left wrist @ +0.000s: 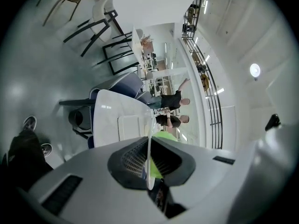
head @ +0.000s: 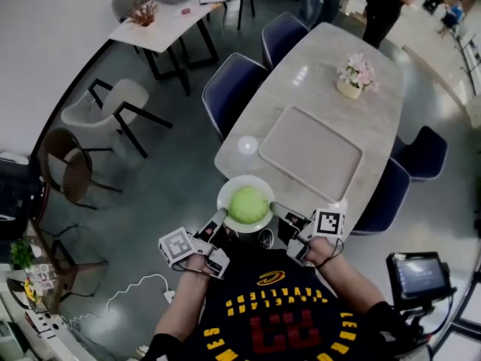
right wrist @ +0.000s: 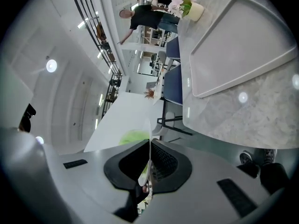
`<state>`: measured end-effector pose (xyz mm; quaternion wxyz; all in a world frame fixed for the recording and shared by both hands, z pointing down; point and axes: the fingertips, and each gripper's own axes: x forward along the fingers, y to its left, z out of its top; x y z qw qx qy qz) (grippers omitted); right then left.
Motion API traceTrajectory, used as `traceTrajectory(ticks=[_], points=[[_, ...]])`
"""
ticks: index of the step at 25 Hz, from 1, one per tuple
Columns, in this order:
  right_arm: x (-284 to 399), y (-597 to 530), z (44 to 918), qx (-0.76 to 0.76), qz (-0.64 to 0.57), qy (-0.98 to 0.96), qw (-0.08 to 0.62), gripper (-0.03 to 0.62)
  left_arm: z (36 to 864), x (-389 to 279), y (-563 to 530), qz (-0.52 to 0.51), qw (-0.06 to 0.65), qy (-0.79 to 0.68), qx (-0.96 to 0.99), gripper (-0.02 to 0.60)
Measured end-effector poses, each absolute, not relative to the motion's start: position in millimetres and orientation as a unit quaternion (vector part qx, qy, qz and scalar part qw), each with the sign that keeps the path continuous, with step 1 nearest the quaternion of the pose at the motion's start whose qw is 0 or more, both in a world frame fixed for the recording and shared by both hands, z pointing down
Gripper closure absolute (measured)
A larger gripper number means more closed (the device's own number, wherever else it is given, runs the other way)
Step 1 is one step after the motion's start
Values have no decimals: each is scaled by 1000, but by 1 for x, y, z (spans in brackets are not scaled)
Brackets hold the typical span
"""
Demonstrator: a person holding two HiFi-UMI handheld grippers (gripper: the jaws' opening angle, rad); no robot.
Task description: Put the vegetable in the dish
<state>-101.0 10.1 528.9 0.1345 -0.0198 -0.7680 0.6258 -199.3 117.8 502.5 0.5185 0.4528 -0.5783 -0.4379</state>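
A round pale-green vegetable (head: pixel 248 204) lies in a white dish (head: pixel 227 187) held over the near end of the marble table (head: pixel 331 66). My left gripper (head: pixel 220 218) is shut on the dish's left rim and my right gripper (head: pixel 276 209) is shut on its right rim. In the left gripper view the dish rim (left wrist: pixel 149 164) runs edge-on between the closed jaws, with the vegetable (left wrist: pixel 159 167) showing green behind it. The right gripper view shows the same: the thin rim (right wrist: pixel 148 134) is pinched in the jaws and the vegetable (right wrist: pixel 132 136) sits to the left.
A large flat tray (head: pixel 310 152) lies on the table beyond the dish, and a flower pot (head: pixel 355 77) stands farther back. Dark blue chairs (head: pixel 231 89) line the left side. People (head: pixel 387 2) stand at the far end. A screen on a stand (head: pixel 417 273) is at my right.
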Motion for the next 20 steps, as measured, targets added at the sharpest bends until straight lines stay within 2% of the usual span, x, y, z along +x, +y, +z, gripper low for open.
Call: traceTrajectory(ticks=[7, 20], points=[[-99, -29, 541, 35, 635, -765, 98, 577, 517, -213, 64, -392, 559, -556, 475, 567], [-106, -132, 532, 171, 644, -746, -15, 577, 512, -242, -82, -291, 617, -450, 577, 568]])
